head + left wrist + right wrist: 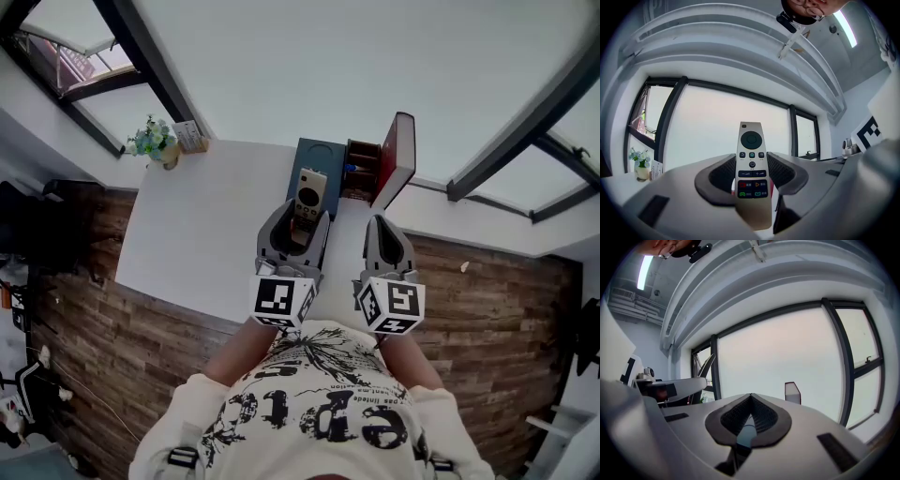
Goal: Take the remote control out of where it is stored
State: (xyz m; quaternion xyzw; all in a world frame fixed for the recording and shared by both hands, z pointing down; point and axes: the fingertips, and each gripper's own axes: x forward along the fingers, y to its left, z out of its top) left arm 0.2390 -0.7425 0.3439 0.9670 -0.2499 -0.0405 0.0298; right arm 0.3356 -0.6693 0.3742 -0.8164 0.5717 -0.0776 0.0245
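A slim pale remote control [751, 173] with a round black pad and coloured buttons stands upright between the black pads of my left gripper [751, 157], which is shut on its lower half. In the head view the remote control [310, 192] is lifted above the white table [197, 234], held by the left gripper [302, 214] in front of the open storage box [361, 169]. The box's red lid [398, 155] stands up. Beside it my right gripper [380, 223] is raised too. Its tips [751, 397] meet with nothing between them.
A small potted plant [155, 141] and a card stand at the table's far left corner. A dark blue panel [316, 155] lies left of the box. Wooden floor surrounds the table. Big windows fill both gripper views; the red lid [792, 392] shows past the right jaws.
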